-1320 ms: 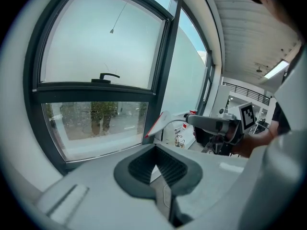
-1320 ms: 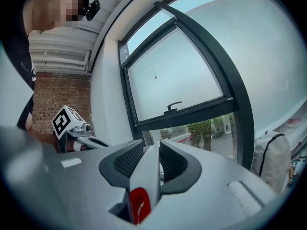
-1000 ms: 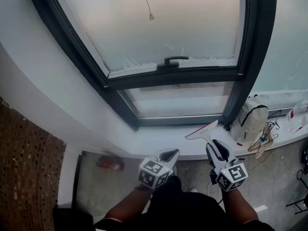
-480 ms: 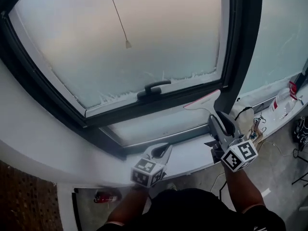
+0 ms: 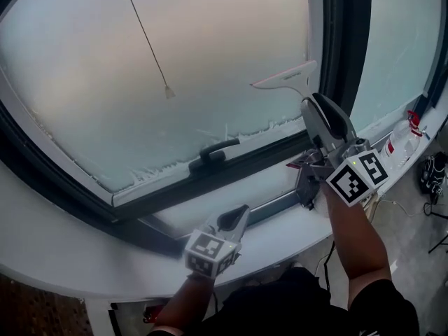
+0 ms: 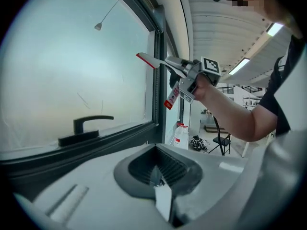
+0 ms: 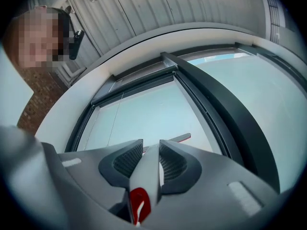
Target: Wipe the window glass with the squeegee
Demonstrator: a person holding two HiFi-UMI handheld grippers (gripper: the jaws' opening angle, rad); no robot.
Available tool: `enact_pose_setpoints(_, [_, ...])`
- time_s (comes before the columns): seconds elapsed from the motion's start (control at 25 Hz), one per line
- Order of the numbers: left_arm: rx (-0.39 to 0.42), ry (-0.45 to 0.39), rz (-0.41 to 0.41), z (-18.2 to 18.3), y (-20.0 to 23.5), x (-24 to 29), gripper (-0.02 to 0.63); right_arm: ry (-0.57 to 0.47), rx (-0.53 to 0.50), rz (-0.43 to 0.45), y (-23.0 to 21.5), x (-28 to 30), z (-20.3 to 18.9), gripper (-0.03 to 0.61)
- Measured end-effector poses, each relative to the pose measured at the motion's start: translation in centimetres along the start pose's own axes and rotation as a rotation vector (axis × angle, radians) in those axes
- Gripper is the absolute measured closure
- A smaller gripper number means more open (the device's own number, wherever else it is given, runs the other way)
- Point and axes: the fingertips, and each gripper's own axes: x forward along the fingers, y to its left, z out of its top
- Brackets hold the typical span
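The squeegee (image 5: 283,77) has a white blade with a red edge and a white handle. My right gripper (image 5: 323,117) is shut on that handle and holds the blade up against the lower right of the big frosted window glass (image 5: 140,40), above the black window handle (image 5: 217,150). In the right gripper view the squeegee handle (image 7: 147,174) sits clamped between the jaws and the squeegee blade (image 7: 178,138) lies against the window glass (image 7: 139,114). My left gripper (image 5: 236,217) hangs low over the white sill (image 5: 63,257), shut and empty. The left gripper view shows its closed gripper (image 6: 156,172) and the raised squeegee (image 6: 149,60).
A thin pull cord (image 5: 169,91) hangs in front of the pane. The dark window frame (image 5: 343,33) runs up on the right. A white bottle with a red cap (image 5: 404,138) stands on the sill at far right. A red tag (image 6: 171,98) dangles under the right gripper.
My right gripper has lifted the squeegee from sill height up onto the upper pane. The left gripper has stayed low by the sill. The view has tilted upward.
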Motion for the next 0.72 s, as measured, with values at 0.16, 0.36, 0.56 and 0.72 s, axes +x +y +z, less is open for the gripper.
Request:
enact_pose_setpoints(0.16, [0.003, -0.028, 0.024, 1.7, 1.1, 1.6, 0.614, -0.075, 0.024, -0.004, -2.8, 3.6, 3.5, 0.448])
enact_pose_setpoints(0.36, [-0.007, -0.041, 0.074, 2.6, 2.0, 3.2, 0.614, -0.135, 0.095, 0.014, -6.3, 7.7, 6.6, 0.448])
enact_pose_setpoints(0.56, [-0.015, -0.04, 0.098, 2.7, 1.9, 5.2, 0.614, -0.17, 0.062, 0.038, -8.1, 10.1, 8.4, 0.448])
enact_pose_setpoints(0.72, [-0.021, -0.024, 0.097, 2.7, 2.0, 6.6, 0.614, -0.183, 0.064, 0.066, -8.8, 11.0, 8.7, 0.448])
